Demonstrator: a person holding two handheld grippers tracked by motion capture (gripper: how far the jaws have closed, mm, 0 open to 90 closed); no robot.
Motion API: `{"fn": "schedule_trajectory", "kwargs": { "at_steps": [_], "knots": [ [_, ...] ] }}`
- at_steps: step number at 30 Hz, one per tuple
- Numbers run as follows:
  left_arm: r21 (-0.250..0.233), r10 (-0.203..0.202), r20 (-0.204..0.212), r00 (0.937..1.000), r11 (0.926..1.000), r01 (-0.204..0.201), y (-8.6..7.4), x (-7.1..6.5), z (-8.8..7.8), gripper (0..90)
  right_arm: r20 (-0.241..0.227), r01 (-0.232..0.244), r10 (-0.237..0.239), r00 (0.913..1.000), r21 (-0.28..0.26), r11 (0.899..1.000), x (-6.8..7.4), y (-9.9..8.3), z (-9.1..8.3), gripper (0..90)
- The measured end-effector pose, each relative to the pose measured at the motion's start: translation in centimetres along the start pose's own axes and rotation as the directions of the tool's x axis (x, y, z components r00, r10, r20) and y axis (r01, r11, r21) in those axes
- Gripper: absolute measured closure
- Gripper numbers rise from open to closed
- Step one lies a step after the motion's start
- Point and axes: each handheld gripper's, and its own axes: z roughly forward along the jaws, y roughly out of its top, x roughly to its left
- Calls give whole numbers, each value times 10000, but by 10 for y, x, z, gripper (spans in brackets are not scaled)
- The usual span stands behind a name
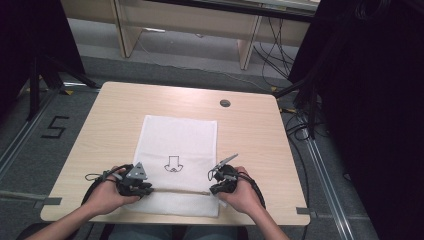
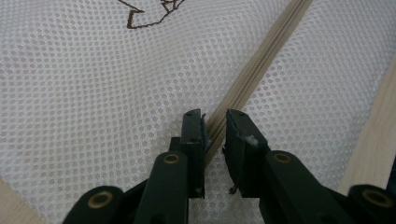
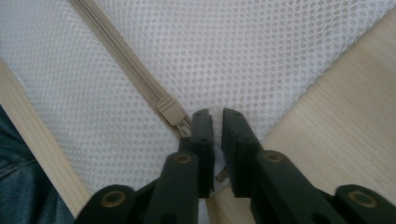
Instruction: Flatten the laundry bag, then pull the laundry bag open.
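A white mesh bag (image 1: 180, 140) lies flat on the wooden table (image 1: 250, 145), with a small dark drawing (image 1: 173, 164) at its middle. A beige zipper (image 1: 180, 191) runs across the bag's near end. My left gripper (image 1: 145, 190) rests at the zipper's left end. Its jaws (image 2: 215, 116) stand a little apart, astride the zipper tape (image 2: 261, 60), with mesh visible in the gap. My right gripper (image 1: 214, 190) sits at the zipper's right end. Its jaws (image 3: 217, 116) stand narrowly apart just beside the slider (image 3: 170, 112), and the pull tab runs under one jaw.
A round cable hole (image 1: 225, 103) sits in the table's far right part. The bag's right edge lies close to bare wood (image 3: 327, 130). The person's jeans (image 3: 14, 182) are at the table's near edge. Stands and cables flank the table on the floor.
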Motion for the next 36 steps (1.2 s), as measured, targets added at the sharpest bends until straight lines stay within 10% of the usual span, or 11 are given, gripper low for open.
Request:
{"fn": "schedule_trajectory", "kwargs": {
  "at_steps": [10, 19, 28, 29, 36],
  "knots": [
    [-1767, -285, 230, 9993, 9837, 321, 5, 9, -4, 540, 644, -379, 488, 9967, -1598, 9864, -14, -5, -15, 701],
    [-1941, -712, 299, 9970, 9781, 757, 5, 12, -2, 446, 993, -782, 1062, 9894, -2525, 9644, -20, -8, -22, 640],
    [-2064, -1068, 388, 9935, 9720, 1125, 5, 12, -1, 449, 988, -794, 1077, 9893, -2548, 9637, -18, -9, -20, 734],
    [-1984, -728, 309, 9969, 9771, 775, 4, 13, -2, 464, 1209, -585, 859, 9889, -2143, 9750, -19, -8, -23, 792],
    [-2194, -935, 555, 9941, 9701, 1035, 8, 9, 0, 522, 702, -1297, 1446, 9870, -1835, 9744, -15, -8, -30, 847]
  ]
}}
